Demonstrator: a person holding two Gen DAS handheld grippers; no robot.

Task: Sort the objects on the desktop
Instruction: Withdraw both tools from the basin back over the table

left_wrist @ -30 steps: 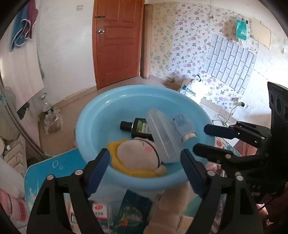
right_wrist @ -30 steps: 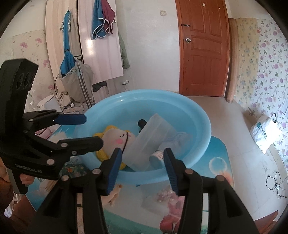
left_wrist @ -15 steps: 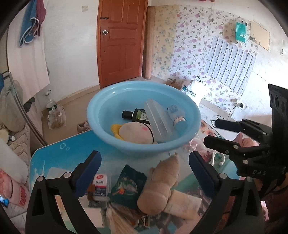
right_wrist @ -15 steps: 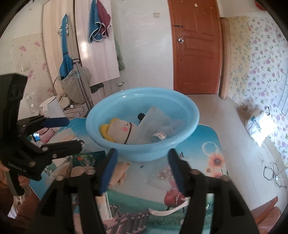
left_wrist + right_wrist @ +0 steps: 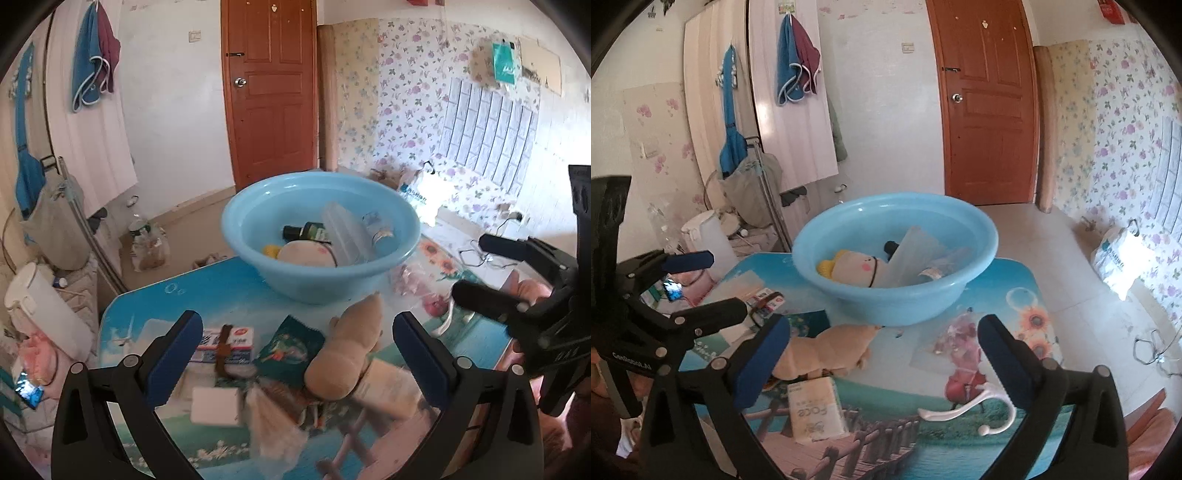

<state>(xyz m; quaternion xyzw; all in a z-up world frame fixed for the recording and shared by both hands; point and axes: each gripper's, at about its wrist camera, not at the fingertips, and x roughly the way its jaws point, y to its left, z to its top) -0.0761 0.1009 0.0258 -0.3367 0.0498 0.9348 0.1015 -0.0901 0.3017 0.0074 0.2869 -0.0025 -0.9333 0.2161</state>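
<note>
I have both claws wide. The left gripper [image 5: 297, 350] and the right gripper [image 5: 882, 354] have just been opening, and nothing is between the jaws of either.

The blue basin [image 5: 849, 295] sits toward the far edge of the desk [image 5: 1008, 280]. In it lie a doll [image 5: 855, 269] with yellow hair, a dark bottle [image 5: 306, 232], a clear plastic container [image 5: 345, 238] leaning across the middle, and a small bottle [image 5: 380, 230] beside that.

On the desk, nearer to me than the basin, I see a tan plush toy [image 5: 349, 350] with its nose almost at the basin's foot, a green packet [image 5: 291, 347] just beside it, a red-and-white box [image 5: 232, 341] toward the left edge, a tissue pack [image 5: 816, 413] near the near edge, and a white hook [image 5: 971, 406] toward the right.
</note>
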